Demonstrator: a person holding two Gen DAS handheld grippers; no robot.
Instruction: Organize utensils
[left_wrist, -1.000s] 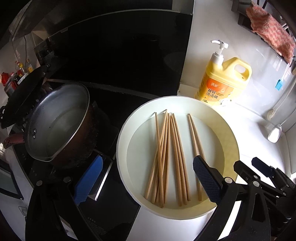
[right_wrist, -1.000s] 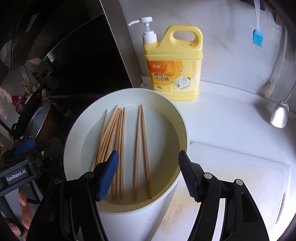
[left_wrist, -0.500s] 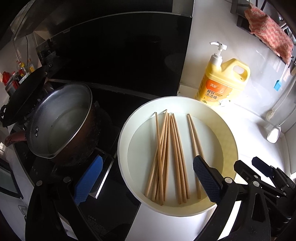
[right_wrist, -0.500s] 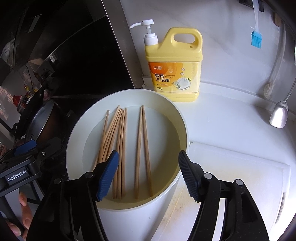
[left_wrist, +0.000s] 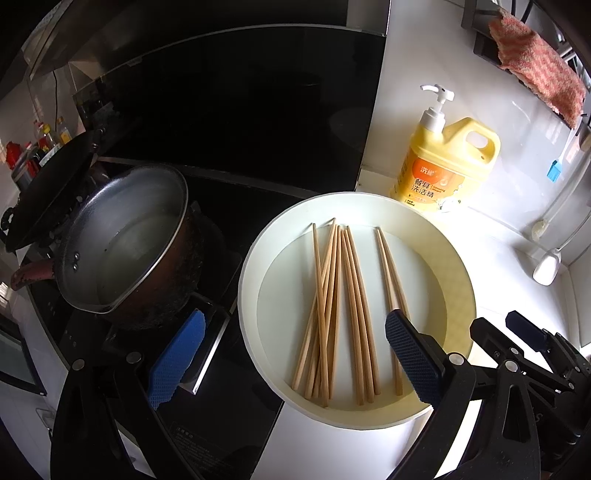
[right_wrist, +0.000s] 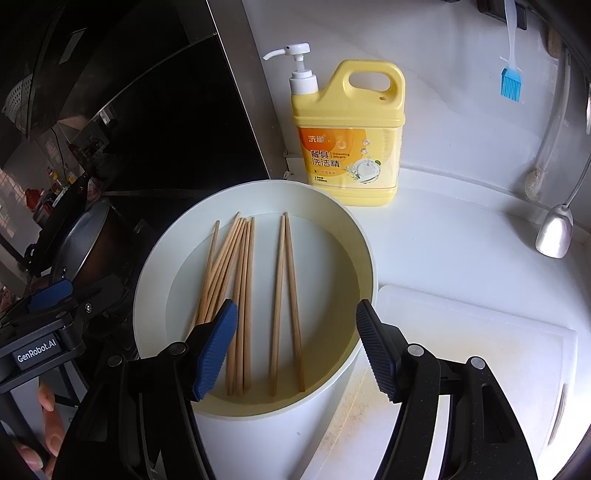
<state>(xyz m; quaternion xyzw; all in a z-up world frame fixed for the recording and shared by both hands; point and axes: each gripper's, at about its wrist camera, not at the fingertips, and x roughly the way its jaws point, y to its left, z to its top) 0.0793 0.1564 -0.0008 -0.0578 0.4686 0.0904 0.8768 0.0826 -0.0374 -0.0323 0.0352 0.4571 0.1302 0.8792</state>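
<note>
Several wooden chopsticks (left_wrist: 334, 310) lie in a round white basin (left_wrist: 258, 266) on the white counter; a bunch on the left and a separate pair (left_wrist: 389, 280) on the right. The basin (right_wrist: 155, 280) and chopsticks (right_wrist: 236, 288) also show in the right wrist view, with the pair (right_wrist: 286, 295) apart. My left gripper (left_wrist: 293, 356) is open and empty, held over the basin's near left rim. My right gripper (right_wrist: 297, 349) is open and empty, held over the basin's near side, above the pair's near ends.
A metal pot (left_wrist: 122, 236) stands on the black stove (left_wrist: 207, 413) left of the basin. A yellow detergent bottle (right_wrist: 349, 129) stands behind the basin. A white cutting board (right_wrist: 480, 354) lies to the right. A ladle (right_wrist: 554, 229) and a blue brush (right_wrist: 511, 81) hang on the wall.
Both grippers have drifted back slightly, so the basin sits a little farther off in both views. Jaws stay open. The chopsticks have not moved.
</note>
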